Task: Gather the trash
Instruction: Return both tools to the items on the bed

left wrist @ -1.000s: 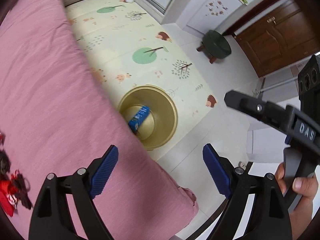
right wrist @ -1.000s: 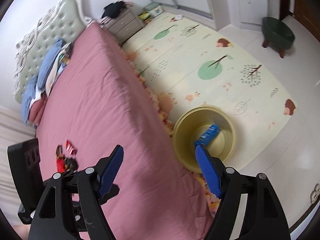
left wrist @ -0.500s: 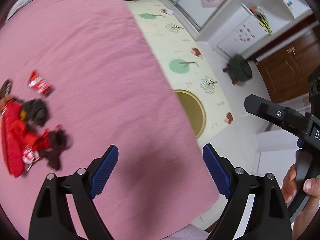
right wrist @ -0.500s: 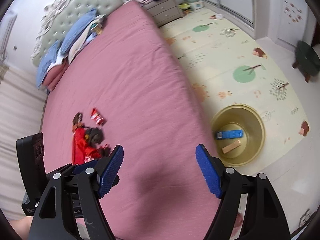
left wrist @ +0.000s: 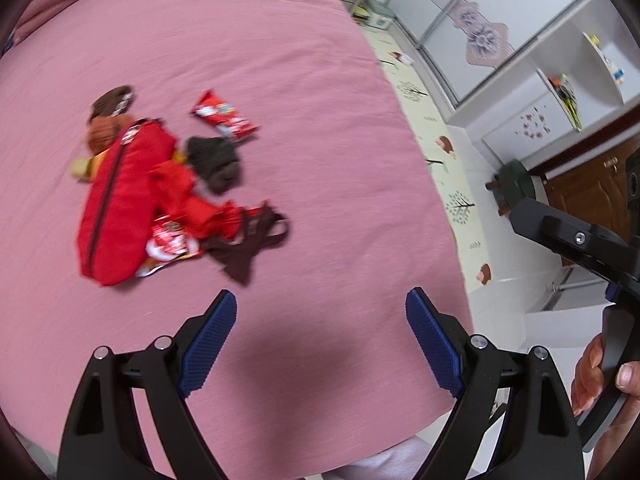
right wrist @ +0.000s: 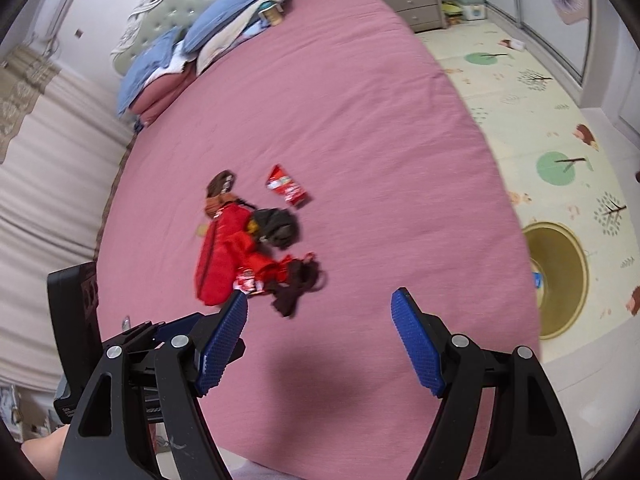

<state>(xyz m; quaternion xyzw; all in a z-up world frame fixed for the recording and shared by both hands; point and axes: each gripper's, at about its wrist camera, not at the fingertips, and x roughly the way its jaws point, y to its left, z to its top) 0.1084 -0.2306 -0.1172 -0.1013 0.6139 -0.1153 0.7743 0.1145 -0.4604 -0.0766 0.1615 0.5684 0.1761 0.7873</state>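
A heap of litter lies on the pink bed (left wrist: 304,60): a red zipped pouch (left wrist: 116,200), a red snack wrapper (left wrist: 222,118) apart at the top, a red-and-white wrapper (left wrist: 170,240), dark brown scraps (left wrist: 216,158) and a dark strap (left wrist: 248,248). In the right wrist view the same red pouch (right wrist: 218,256) and wrapper (right wrist: 286,186) lie ahead. My left gripper (left wrist: 322,340) hangs open and empty above the bed, below the heap. My right gripper (right wrist: 318,334) is open and empty too. A yellow bin (right wrist: 560,276) stands on the floor beside the bed.
Blue pillows (right wrist: 208,32) and folded clothes lie by the headboard. A patterned play mat (right wrist: 540,120) covers the floor right of the bed. A dark green stool (left wrist: 516,188) stands near a brown door (left wrist: 592,196). A nightstand (right wrist: 412,0) sits beyond the bed.
Both views have swung from the yellow bin and bed edge over onto the bed, bringing the litter heap closer and more central. Both grippers stay open and empty.
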